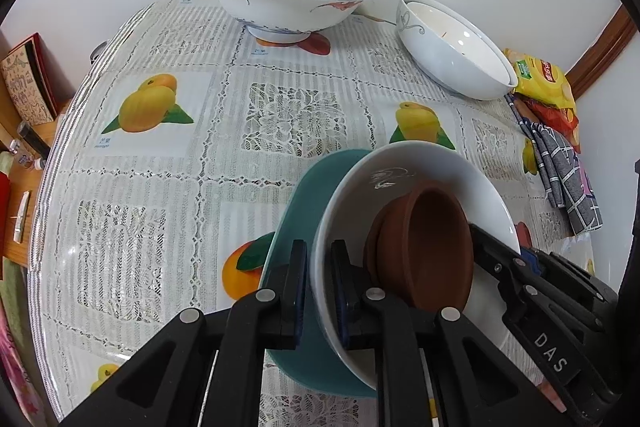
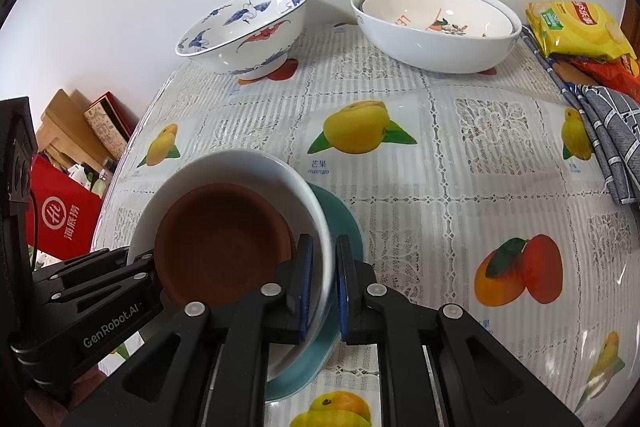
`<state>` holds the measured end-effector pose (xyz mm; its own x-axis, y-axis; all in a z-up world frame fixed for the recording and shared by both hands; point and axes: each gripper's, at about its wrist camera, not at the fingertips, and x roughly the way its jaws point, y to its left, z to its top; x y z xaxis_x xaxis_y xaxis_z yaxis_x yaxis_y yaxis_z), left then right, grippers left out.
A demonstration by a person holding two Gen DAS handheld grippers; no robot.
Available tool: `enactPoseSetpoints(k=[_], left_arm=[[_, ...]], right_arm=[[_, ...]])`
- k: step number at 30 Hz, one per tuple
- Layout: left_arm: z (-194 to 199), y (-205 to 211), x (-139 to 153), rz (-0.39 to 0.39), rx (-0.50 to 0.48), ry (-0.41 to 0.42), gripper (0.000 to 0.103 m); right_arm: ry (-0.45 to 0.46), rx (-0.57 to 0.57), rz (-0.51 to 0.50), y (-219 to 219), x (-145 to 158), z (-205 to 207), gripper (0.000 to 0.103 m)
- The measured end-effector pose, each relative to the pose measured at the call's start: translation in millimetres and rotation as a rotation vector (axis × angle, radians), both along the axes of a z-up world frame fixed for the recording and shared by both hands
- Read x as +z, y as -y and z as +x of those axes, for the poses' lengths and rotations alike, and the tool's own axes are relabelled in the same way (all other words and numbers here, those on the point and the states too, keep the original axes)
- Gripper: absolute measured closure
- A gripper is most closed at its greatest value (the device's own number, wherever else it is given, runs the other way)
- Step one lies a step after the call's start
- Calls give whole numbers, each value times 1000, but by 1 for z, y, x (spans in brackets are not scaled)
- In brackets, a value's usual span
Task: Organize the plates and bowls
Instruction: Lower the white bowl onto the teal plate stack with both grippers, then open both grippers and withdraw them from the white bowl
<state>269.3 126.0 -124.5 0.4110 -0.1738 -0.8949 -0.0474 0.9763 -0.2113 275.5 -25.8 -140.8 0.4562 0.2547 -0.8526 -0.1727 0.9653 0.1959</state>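
Both grippers pinch the rim of the same white bowl [image 1: 404, 179], one on each side, prob. to keep it steady since it carries a brown clay dish [image 1: 424, 251] nested inside. Left gripper [image 1: 320, 291], bottom centre of its view: jaws nearly closed, one pad inside the wall and one outside, clamped on the rim. Right gripper [image 2: 324, 287], bottom centre of its view: same narrow clamp on the opposite rim. The bowl sits over a teal plate [image 1: 288, 227], lower middle of frame; I can't tell if it rests on the plate or hangs just above. The stack goes widest at the bottom, smallest on top, which looks like the reason for the order. At top of frame near the wall, a blue crane bowl [image 2: 244, 27] stands alone, and a big white bowl [image 2: 436, 47] w/ a smaller printed bowl [image 2: 432, 15] inside, already nested. Snack bags [image 2: 580, 27] and a grey cloth [image 2: 612, 131] lie at the right edge of the tablecloth [image 2: 460, 195], well apart.
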Motion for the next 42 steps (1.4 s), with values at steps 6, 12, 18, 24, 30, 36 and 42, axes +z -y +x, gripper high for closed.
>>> enactPoseSetpoints(k=[6, 12, 18, 24, 30, 36, 42], left_arm=[[-8, 1, 11, 32, 3, 12, 86], [-25, -3, 30, 59, 19, 35, 81], [-53, 1, 49, 87, 17, 68, 78], [-92, 20, 75, 72, -4, 128, 71], [-134, 55, 100, 67, -49, 193, 60], [-179, 83, 126, 103, -86, 279, 49], [-215, 95, 140, 114, -81, 330, 42]], right_arm=[[23, 0, -1, 4, 10, -7, 91], [39, 10, 5, 9, 20, -23, 89], [74, 11, -9, 14, 39, -54, 89], [150, -29, -37, 36, 74, -103, 85], [201, -102, -51, 68, 105, -152, 63], [232, -191, -92, 102, 123, -200, 59], [240, -256, -103, 129, 131, -237, 59]])
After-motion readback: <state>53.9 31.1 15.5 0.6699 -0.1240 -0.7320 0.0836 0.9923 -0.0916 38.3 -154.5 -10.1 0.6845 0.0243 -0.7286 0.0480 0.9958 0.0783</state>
